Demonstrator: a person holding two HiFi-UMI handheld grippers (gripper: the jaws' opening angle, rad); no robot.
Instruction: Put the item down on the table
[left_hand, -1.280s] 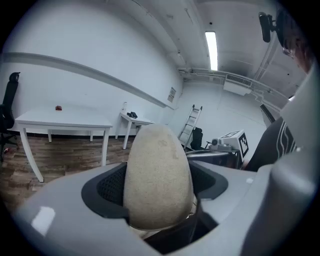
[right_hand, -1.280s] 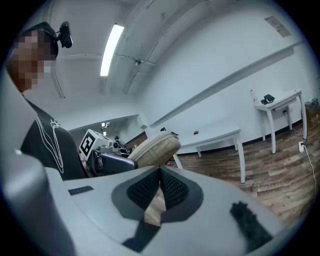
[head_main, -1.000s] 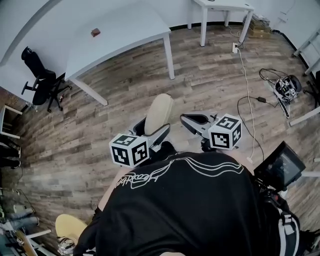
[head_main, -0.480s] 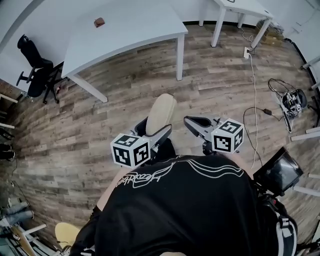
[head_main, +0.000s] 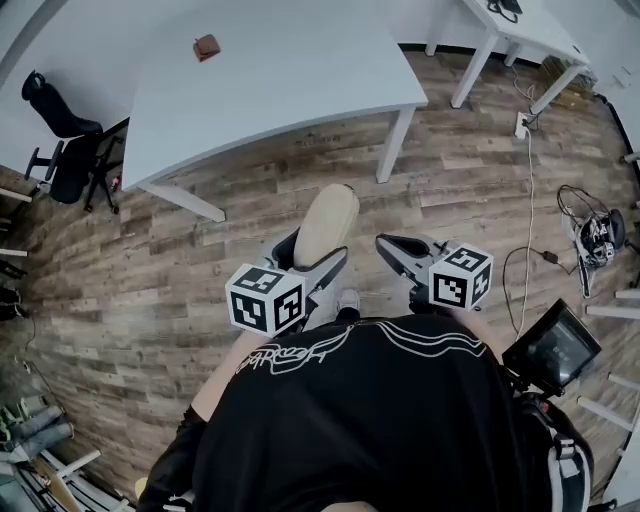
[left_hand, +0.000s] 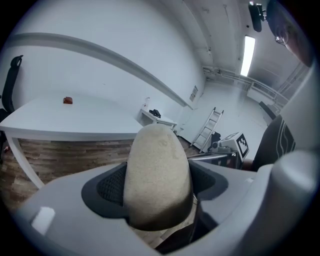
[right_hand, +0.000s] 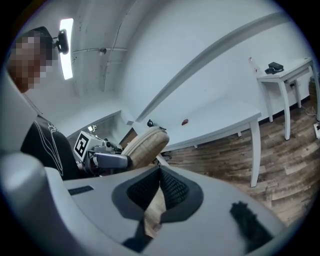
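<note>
A beige, oval, rough-surfaced item (head_main: 327, 222) stands upright between the jaws of my left gripper (head_main: 310, 255), which is shut on it over the wooden floor. In the left gripper view the item (left_hand: 157, 175) fills the gap between the dark pads. My right gripper (head_main: 390, 245) is beside it to the right, shut and empty, its pads meeting (right_hand: 159, 192). The right gripper view shows the item (right_hand: 145, 145) from the side. The white table (head_main: 280, 80) lies ahead, a short way off.
A small brown object (head_main: 206, 46) lies on the table's far part. A black office chair (head_main: 60, 140) stands at the left. Another white table (head_main: 520, 25) is at the top right, with cables (head_main: 590, 225) on the floor below it. A dark screen (head_main: 550, 345) hangs at the person's right hip.
The white table has come closer and takes up more of the head view. Both grippers keep their places in front of the body, the left still holding the item.
</note>
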